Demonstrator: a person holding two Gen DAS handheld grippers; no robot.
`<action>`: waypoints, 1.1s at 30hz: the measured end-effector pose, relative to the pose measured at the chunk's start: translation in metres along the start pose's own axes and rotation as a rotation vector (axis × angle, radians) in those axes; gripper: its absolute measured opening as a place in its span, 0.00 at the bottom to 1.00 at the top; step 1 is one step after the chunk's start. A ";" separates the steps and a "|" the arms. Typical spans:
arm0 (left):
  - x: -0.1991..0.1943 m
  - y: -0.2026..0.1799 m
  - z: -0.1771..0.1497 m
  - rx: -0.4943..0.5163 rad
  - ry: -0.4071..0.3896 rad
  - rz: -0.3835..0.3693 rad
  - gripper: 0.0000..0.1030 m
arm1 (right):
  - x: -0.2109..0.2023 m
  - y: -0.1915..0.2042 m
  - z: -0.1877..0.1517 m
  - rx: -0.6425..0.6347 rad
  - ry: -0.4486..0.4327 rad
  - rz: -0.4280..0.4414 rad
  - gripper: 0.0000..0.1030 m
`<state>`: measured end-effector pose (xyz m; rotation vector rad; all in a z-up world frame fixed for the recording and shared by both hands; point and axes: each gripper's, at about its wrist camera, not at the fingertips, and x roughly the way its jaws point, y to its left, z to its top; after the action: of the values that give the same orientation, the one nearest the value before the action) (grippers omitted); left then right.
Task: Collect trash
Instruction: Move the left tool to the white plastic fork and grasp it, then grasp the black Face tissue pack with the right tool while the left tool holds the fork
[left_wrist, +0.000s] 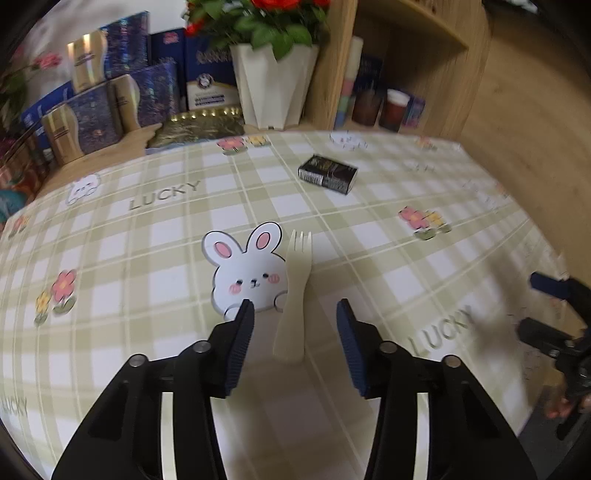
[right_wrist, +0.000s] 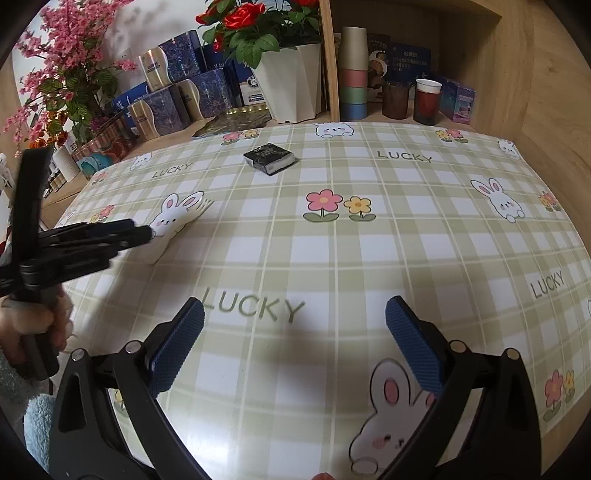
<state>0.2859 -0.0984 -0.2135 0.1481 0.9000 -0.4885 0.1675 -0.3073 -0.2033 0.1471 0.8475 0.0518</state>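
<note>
A cream plastic fork (left_wrist: 295, 291) lies flat on the checked tablecloth (left_wrist: 155, 258), tines pointing away. My left gripper (left_wrist: 295, 312) is open, its two fingers on either side of the fork's handle, low over the cloth. The fork also shows in the right wrist view (right_wrist: 177, 225), partly hidden behind the left gripper (right_wrist: 147, 232). A small black box (left_wrist: 328, 173) lies farther back on the cloth; it also shows in the right wrist view (right_wrist: 269, 158). My right gripper (right_wrist: 294, 312) is open and empty over the cloth's near part, right of the left one.
At the back stand a white flower pot (left_wrist: 271, 85), several blue and gold boxes (left_wrist: 92, 110) and a wooden shelf (right_wrist: 406, 74) with stacked cups (right_wrist: 352, 70) and dark jars (right_wrist: 426, 101). The table's edge runs along the right side (left_wrist: 546, 258).
</note>
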 end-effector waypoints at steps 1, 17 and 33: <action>0.006 0.000 0.002 0.003 0.012 0.002 0.40 | 0.003 -0.001 0.003 0.000 -0.001 0.000 0.94; 0.006 0.016 0.012 -0.090 0.016 -0.071 0.12 | 0.058 -0.001 0.059 -0.133 0.025 0.043 0.94; -0.087 0.090 -0.038 -0.364 -0.142 -0.052 0.12 | 0.185 0.039 0.162 -0.351 0.122 0.079 0.90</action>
<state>0.2547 0.0231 -0.1761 -0.2393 0.8404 -0.3713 0.4111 -0.2670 -0.2291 -0.1539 0.9406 0.2836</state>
